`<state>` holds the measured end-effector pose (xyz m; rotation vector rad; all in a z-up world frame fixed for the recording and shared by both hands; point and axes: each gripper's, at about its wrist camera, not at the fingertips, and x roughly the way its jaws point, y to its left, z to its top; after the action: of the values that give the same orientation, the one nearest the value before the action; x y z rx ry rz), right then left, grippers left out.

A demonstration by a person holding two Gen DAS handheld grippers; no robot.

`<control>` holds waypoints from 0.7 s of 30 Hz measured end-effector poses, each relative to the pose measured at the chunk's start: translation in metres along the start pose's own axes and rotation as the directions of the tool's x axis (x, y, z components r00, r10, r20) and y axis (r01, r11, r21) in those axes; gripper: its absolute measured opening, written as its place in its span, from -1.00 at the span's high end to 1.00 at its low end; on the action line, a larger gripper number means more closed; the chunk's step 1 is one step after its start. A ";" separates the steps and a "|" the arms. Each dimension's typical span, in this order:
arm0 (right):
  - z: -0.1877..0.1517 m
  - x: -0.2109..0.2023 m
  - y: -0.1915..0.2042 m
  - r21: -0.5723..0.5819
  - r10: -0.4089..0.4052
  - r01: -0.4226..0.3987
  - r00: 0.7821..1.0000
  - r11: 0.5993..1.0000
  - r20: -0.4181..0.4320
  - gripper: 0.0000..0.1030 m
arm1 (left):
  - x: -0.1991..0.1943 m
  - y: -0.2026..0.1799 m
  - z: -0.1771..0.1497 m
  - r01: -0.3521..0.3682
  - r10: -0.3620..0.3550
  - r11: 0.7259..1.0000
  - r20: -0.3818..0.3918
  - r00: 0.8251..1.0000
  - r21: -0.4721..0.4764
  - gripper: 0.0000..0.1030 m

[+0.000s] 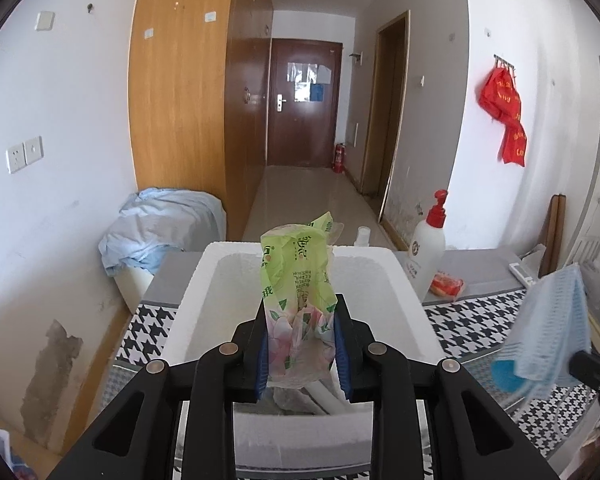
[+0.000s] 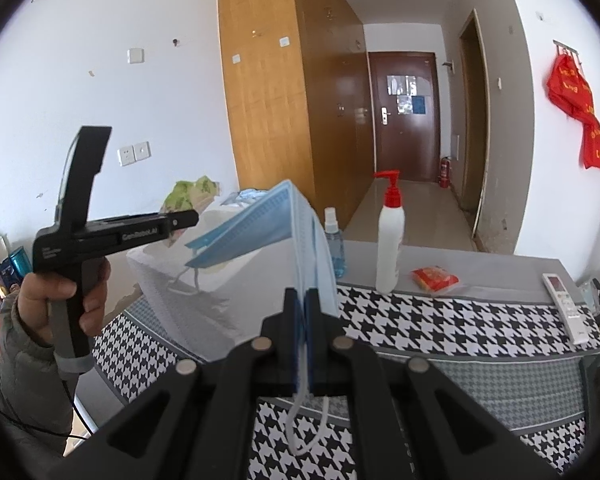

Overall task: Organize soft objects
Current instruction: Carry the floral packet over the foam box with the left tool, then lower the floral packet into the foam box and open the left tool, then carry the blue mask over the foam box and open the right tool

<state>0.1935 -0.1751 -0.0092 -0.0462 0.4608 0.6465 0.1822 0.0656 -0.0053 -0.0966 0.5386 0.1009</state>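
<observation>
My left gripper (image 1: 302, 320) is shut on a green floral tissue pack (image 1: 298, 280) and holds it upright over the open white foam box (image 1: 380, 256). The pack also shows in the right wrist view (image 2: 190, 194) above the box (image 2: 172, 280). My right gripper (image 2: 305, 300) is shut on a stack of blue face masks (image 2: 284, 232), held in the air to the right of the box; white ear loops hang below. In the left wrist view the masks (image 1: 548, 320) hang at the right edge.
A white pump bottle (image 2: 390, 240), a blue spray bottle (image 2: 334, 246), a red packet (image 2: 434, 278) and a remote (image 2: 566, 306) sit on the houndstooth-covered table (image 2: 440, 328). Blue cloth (image 1: 160, 228) lies on a bin at the left.
</observation>
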 end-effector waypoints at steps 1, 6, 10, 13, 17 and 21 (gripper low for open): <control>0.000 0.000 -0.002 0.004 0.003 -0.003 1.000 1.000 0.000 0.90 | 0.003 0.000 0.000 -0.009 0.009 1.000 -0.007 1.000 0.004 0.44; 0.002 0.000 -0.007 0.021 0.003 -0.003 1.000 1.000 0.002 0.90 | 0.009 -0.002 0.001 0.000 0.001 1.000 -0.024 1.000 0.019 0.29; 0.003 -0.001 -0.008 0.022 0.000 0.000 1.000 1.000 0.005 0.90 | 0.012 0.001 0.000 -0.023 0.023 1.000 -0.020 1.000 0.017 -0.22; 0.005 -0.002 -0.009 0.027 0.001 -0.002 1.000 1.000 0.013 0.90 | 0.009 0.001 0.000 -0.030 0.030 0.999 -0.009 1.000 0.024 -0.58; 0.009 0.000 -0.008 0.029 -0.002 0.001 1.000 1.000 0.015 0.90 | -0.003 0.007 -0.003 -0.026 0.026 1.000 0.032 0.999 0.010 -0.88; 0.015 0.003 -0.006 0.028 0.008 -0.008 1.000 1.000 0.021 0.90 | -0.015 0.010 -0.005 -0.016 0.016 1.000 0.054 0.998 0.003 -0.96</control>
<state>0.2048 -0.1759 0.0021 -0.0107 0.4505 0.6477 0.1658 0.0737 -0.0026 -0.0856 0.4861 0.1179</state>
